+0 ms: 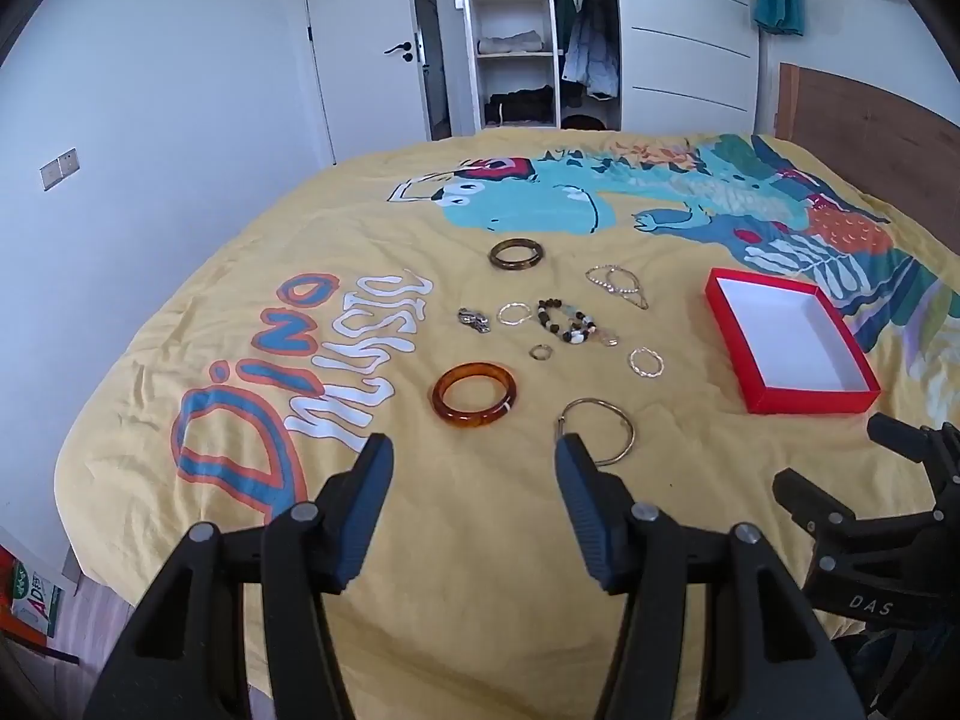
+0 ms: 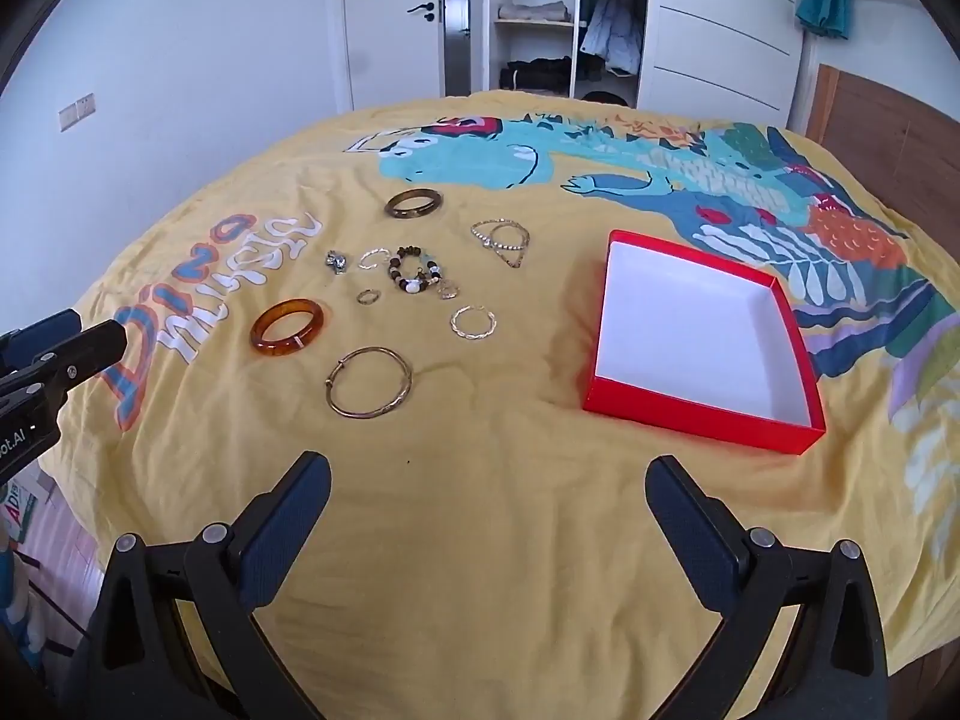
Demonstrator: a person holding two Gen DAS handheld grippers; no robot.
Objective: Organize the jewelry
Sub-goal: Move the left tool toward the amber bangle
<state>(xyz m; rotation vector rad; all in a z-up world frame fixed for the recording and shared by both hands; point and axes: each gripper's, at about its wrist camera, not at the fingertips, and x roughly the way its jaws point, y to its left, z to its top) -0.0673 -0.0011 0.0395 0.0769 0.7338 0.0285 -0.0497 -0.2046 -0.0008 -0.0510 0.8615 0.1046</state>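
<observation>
Several pieces of jewelry lie on a yellow dinosaur bedspread point(image 1: 420, 540). An amber bangle point(image 1: 474, 393) point(image 2: 287, 327), a thin gold hoop bangle point(image 1: 597, 431) point(image 2: 369, 382), a dark brown bangle point(image 1: 516, 253) point(image 2: 413, 203), a beaded bracelet point(image 1: 567, 321) point(image 2: 414, 277) and small rings lie together. An empty red box point(image 1: 786, 341) point(image 2: 696, 339) with a white inside sits to their right. My left gripper point(image 1: 474, 468) is open and empty, just short of the amber bangle and hoop. My right gripper point(image 2: 487, 486) is open and empty, near the box's front.
The bed's near edge drops to the floor at the left point(image 1: 36, 600). A wooden headboard point(image 1: 870, 120) stands at the right. An open wardrobe point(image 1: 540, 30) and a door point(image 1: 360, 48) are beyond the bed.
</observation>
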